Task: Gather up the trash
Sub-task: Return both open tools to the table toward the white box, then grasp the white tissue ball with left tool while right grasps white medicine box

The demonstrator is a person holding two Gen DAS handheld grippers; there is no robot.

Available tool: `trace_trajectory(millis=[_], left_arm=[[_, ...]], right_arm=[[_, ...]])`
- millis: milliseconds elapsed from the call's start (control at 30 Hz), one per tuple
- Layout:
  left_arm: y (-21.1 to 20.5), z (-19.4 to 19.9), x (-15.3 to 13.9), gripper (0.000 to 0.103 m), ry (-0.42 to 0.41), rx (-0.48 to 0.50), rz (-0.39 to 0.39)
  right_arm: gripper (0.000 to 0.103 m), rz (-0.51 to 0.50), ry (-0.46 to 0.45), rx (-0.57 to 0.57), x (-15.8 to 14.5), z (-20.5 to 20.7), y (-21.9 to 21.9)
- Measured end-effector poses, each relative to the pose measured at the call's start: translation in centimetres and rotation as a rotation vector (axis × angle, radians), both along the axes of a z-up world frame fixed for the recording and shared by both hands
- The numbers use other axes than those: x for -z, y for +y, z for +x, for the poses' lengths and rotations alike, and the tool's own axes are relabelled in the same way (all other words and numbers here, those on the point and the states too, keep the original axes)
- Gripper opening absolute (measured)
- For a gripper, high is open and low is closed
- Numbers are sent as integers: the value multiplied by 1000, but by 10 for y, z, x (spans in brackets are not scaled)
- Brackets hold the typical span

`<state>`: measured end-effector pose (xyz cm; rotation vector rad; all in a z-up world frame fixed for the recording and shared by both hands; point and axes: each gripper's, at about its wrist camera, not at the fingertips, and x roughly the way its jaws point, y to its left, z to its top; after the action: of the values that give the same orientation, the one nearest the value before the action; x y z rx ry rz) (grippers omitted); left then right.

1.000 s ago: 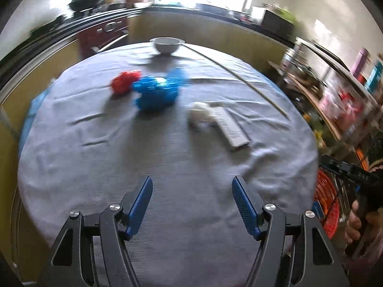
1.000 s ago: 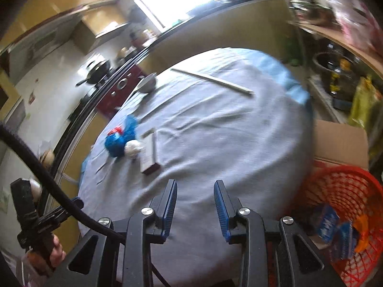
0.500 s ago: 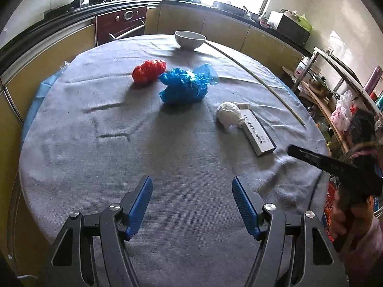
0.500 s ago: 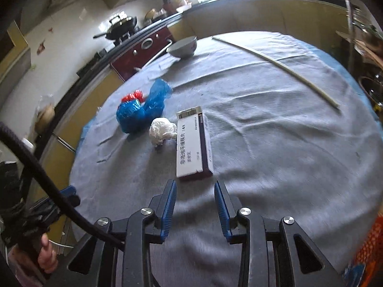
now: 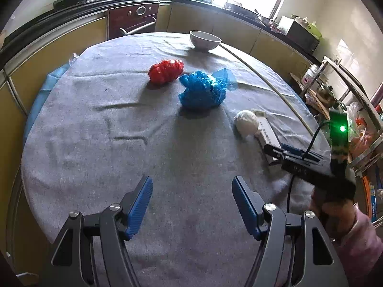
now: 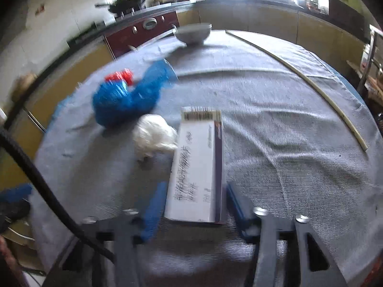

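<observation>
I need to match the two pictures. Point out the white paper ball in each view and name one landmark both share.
Left wrist view: the paper ball lies right of centre, touching the box's left side.
Right wrist view: the paper ball lies left of centre, between the blue bag and the box.
Shared landmark: the bowl at the table's far edge.

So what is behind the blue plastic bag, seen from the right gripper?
Behind the blue plastic bag a red crumpled bag shows only its top; the blue one covers the rest. Farther back a bowl stands on the grey cloth.
</observation>
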<state>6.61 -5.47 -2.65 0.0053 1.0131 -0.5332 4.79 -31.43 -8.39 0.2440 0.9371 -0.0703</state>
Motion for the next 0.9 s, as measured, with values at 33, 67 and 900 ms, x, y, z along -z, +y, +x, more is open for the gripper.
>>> trace_trajectory(millis=[33,67,900], left_arm=[[-3,1,-2,70,-3,7,-3],[-6,3,-4,70,-6,15,-7],[-159,76,46,65,169,-21,-16]], right_arm=[[50,-4,0,-3,0,-1,0],[50,-4,2,-5,0,-3,-1],[51,76,-38,131,0,-121,-64]])
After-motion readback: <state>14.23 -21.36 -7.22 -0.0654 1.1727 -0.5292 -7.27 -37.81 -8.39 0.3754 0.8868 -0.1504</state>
